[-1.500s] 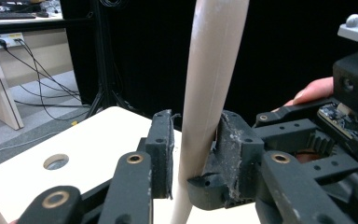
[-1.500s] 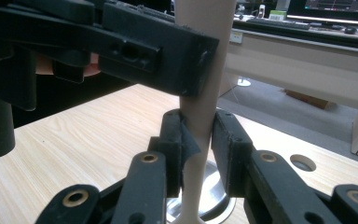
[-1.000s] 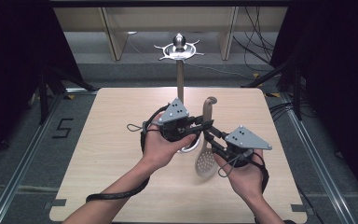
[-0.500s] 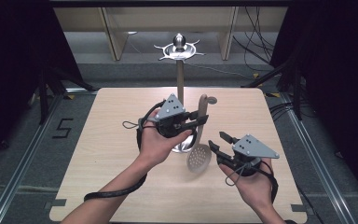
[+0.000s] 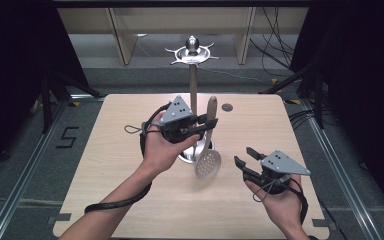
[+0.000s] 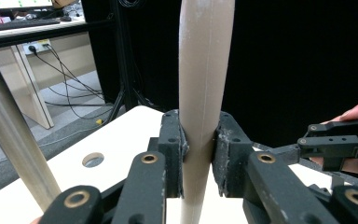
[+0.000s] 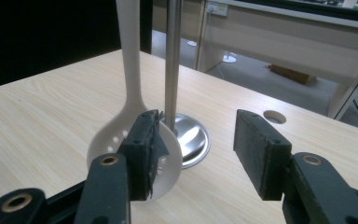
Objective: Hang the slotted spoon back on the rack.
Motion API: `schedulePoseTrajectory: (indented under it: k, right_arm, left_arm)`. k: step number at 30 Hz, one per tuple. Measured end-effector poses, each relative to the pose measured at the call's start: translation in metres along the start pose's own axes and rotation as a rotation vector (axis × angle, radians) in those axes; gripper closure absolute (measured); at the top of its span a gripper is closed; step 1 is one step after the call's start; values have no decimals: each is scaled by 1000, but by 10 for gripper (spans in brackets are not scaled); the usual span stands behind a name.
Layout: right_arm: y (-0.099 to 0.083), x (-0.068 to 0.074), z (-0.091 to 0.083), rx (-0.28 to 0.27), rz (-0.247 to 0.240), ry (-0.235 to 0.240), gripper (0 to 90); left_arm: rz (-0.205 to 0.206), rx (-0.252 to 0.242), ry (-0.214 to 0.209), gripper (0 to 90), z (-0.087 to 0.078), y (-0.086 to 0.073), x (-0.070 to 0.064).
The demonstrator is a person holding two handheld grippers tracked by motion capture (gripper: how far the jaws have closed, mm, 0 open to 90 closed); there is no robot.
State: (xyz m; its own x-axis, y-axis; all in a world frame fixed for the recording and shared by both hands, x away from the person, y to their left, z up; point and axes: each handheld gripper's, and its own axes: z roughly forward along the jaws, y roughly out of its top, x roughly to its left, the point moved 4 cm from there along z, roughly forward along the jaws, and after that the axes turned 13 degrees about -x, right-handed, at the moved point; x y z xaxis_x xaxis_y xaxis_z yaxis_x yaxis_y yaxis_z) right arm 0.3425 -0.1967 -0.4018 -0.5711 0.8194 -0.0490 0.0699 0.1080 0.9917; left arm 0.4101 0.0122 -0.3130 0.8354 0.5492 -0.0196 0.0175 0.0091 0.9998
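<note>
On the wooden table, a metal stand rises from a round base near the centre, topped by a pronged ring towards the far edge. The left gripper is clamped on the handle of a pale slotted spoon, whose perforated bowl hangs just beside the base. The right gripper, jaws apart, sits near the right edge, well apart from the spoon. A small round hole lies near the far edge.

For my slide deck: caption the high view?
Left tool grips a slotted spoon beside the utensil stand; right tool open.
</note>
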Motion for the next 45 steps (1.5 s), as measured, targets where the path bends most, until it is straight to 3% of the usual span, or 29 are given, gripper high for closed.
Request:
schedulePoseTrajectory:
  k: [4,5,6,9,10,13,15,18,20,21,22,23,26,27,28,30,31,33,36,37,38,41,43,44,45]
  right_arm:
    - [-5,-4,-2,1,-1,-16,501]
    - [-6,-1,-2,4,35,-28,500]
    - [-7,-7,-2,-5,-19,-24,500]
    - [-12,-5,-3,14,42,-33,497]
    - [-12,-7,-3,6,17,-26,496]
    - [-16,-6,-6,35,50,-32,493]
    - [-17,-9,-6,28,36,-31,492]
    - [-19,-8,-5,25,60,-34,490]
    - [-19,-13,-6,28,25,-36,490]
    - [-20,-9,-8,44,74,-41,489]
    - [-21,-10,-8,43,71,-44,488]
    - [-21,-13,-7,31,39,-35,488]
    - [-23,-12,-8,30,70,-39,487]
    - [-24,-14,-7,23,48,-37,486]
    - [-25,-12,-9,42,78,-52,486]
    - [-26,-16,-9,34,53,-42,485]
    - [-27,-14,-9,41,78,-54,485]
    - [-28,-17,-9,29,60,-57,483]
    - [-30,-16,-10,42,88,-57,480]
    - [-30,-18,-10,33,71,-53,480]
    - [-31,-16,-11,47,104,-60,479]
    - [-33,-19,-12,54,80,-66,478]
    - [-35,-17,-12,66,116,-69,478]
    - [-35,-20,-11,54,81,-62,478]
    - [-36,-20,-10,45,89,-52,477]
  left_arm:
    - [-3,0,-1,744,-2,2,2]
    - [-1,2,-3,744,-2,3,2]
    - [4,4,-6,744,-3,3,3]
    - [4,3,-6,744,-4,5,3]
    - [7,4,-6,744,-4,5,4]
    - [7,2,-4,744,-5,7,5]
    - [6,2,-1,744,-6,8,6]
    - [7,2,2,744,-7,9,7]
    - [9,4,3,744,-8,10,8]
    - [13,3,0,744,-9,11,8]
    - [16,2,-2,744,-9,11,8]
    - [14,2,-1,744,-9,11,8]
    - [14,3,0,744,-9,12,8]
    - [18,3,-2,744,-9,13,8]
    - [15,2,-1,744,-10,13,8]
    - [15,4,-3,744,-10,14,8]
    - [19,3,-7,744,-10,15,9]
    - [20,4,-7,744,-10,15,9]
    - [24,6,-9,744,-11,16,10]
    - [21,5,-8,744,-11,16,10]
    - [17,5,-4,744,-11,17,10]
    - [20,7,-7,744,-11,18,10]
    - [19,7,-10,744,-11,18,11]
    - [16,9,-7,744,-11,19,11]
    - [17,10,-9,744,-11,19,12]
